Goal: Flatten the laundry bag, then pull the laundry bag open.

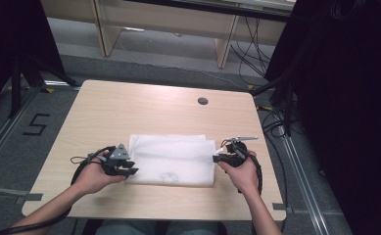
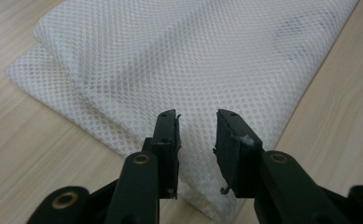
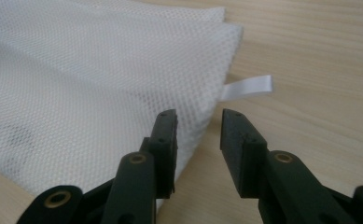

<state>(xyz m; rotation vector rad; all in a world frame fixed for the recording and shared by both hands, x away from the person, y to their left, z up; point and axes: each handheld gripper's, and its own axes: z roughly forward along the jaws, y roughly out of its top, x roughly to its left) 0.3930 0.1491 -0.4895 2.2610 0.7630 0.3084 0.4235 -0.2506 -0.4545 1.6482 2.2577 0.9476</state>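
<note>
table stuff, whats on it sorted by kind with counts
White mesh bags, folded flat: 1
White ribbon tabs on that bag's edge: 1
Hand-held grippers, jaws apart at the bag's two ends: 2, left and right
Total: 4

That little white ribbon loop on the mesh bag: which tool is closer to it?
Right. The right tool sits just short of the ribbon loop, at that edge of the mesh bag; the left tool is at the opposite edge.

A rectangular light wooden table (image 1: 129, 105) with a small round dark cable port (image 1: 202, 101) near its far edge carries 1 folded white mesh fabric bag (image 1: 171, 159), lying flat toward the near edge, a white ribbon loop (image 3: 248, 87) at its side.
</note>
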